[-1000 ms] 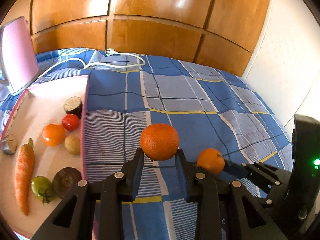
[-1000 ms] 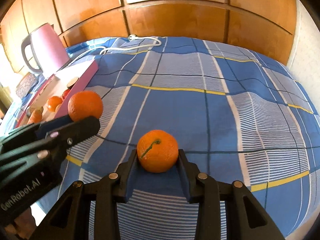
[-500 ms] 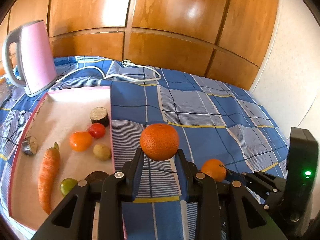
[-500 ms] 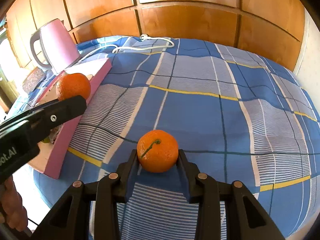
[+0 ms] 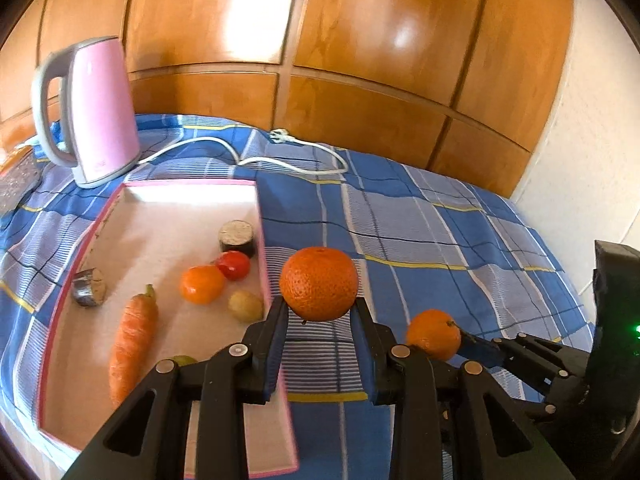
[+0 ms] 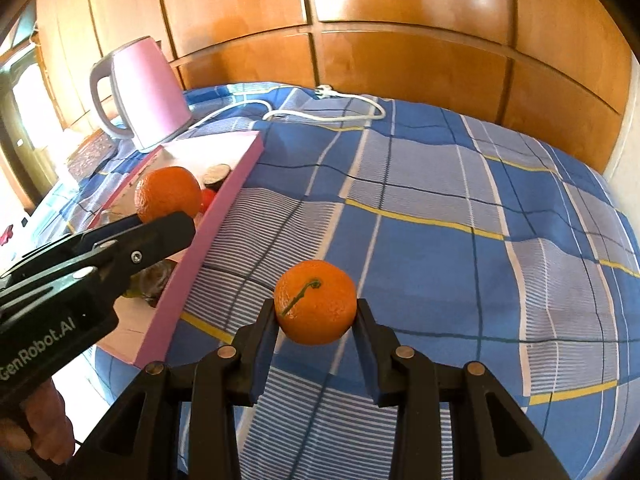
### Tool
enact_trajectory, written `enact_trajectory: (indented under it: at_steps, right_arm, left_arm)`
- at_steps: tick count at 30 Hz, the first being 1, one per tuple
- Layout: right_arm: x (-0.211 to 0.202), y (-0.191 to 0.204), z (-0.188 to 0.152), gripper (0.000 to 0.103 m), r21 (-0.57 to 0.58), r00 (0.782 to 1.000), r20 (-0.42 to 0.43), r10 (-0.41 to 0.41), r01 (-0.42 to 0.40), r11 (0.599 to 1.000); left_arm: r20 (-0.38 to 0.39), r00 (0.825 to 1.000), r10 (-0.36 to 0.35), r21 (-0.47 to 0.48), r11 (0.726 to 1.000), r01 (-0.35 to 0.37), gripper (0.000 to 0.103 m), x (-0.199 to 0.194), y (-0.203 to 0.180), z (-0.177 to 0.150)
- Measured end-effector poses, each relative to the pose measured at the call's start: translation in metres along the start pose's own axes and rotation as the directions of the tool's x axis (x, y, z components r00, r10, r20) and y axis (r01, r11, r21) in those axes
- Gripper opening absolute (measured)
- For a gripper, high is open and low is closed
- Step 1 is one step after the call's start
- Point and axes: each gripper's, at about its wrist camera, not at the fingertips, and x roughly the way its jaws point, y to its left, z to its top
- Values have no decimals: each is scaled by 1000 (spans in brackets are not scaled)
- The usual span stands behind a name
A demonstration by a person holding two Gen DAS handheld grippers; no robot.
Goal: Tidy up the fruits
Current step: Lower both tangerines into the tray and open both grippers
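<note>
My left gripper (image 5: 319, 312) is shut on a large orange (image 5: 319, 283) and holds it in the air above the right wall of the pink tray (image 5: 260, 216). My right gripper (image 6: 316, 316) is shut on a smaller orange with a green stem (image 6: 315, 302), held above the blue plaid cloth. That orange also shows in the left wrist view (image 5: 433, 334). The left gripper's orange shows in the right wrist view (image 6: 168, 199). The tray holds a carrot (image 5: 132, 340), a small orange fruit (image 5: 201, 284), a red tomato (image 5: 234, 265) and a potato (image 5: 245, 306).
A pink kettle (image 5: 94, 108) stands behind the tray, with its white cable (image 5: 256, 156) lying across the cloth. Two dark cut pieces (image 5: 237, 236) (image 5: 89, 292) lie in the tray. Wooden cupboard doors (image 5: 360, 60) rise behind. The blue plaid cloth (image 6: 460, 220) stretches right.
Both grippers have pulled back and up with their oranges. The tray and kettle now show more fully in the left wrist view. The left gripper sits nearer the tray wall.
</note>
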Motion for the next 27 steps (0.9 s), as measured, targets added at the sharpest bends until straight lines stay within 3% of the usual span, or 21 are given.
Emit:
enact_trajectory:
  at_steps: [9,18,27]
  right_arm:
    - [0,33,19,38,-83,997,6,74,-74,994]
    - [11,74,39,38,-154,984,-10,179,-179,972]
    - [25,106,60,38,-192,975,-11,223,-221,956]
  left_arm:
    - [39,996,80,-107,991,-76,32,-17,54,10]
    - [59,981,184,-195,966,-170,32,-33,110,12]
    - [68,973,219,-199,959,-202,32,-37,122,13]
